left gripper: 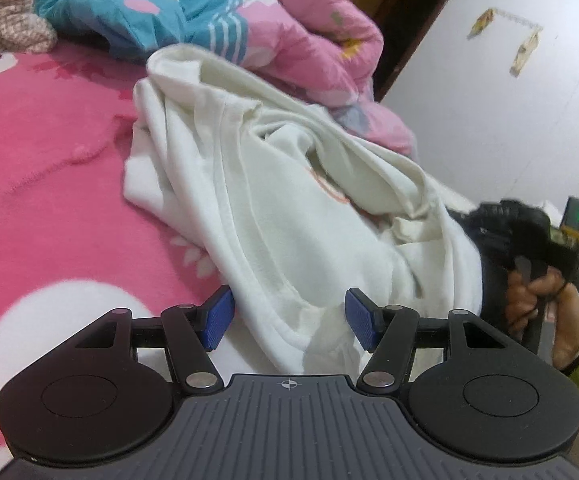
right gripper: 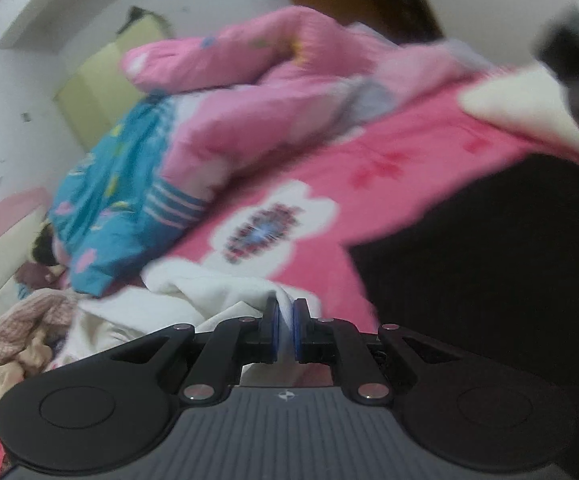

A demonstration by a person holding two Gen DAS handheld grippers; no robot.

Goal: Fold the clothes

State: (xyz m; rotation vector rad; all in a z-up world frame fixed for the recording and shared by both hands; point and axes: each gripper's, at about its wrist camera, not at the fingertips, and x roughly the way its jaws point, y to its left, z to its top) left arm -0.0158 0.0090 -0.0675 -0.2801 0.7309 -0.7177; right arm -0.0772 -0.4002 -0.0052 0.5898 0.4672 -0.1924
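Pink blanket (left gripper: 49,152) on bed, quilt (left gripper: 217,8) heaped at back. Left view: white top (left gripper: 273,208) crumpled mid-bed, hem lying between pads of left gripper (left gripper: 289,318), jaws apart, not pinching. Hand (left gripper: 545,300) at right edge w/ other tool. Right view, blurred: right gripper (right gripper: 285,330) clamped on fold of white cloth. Soft, light, limp fabric; likely sags & bunches, so best taken at hem or seam.
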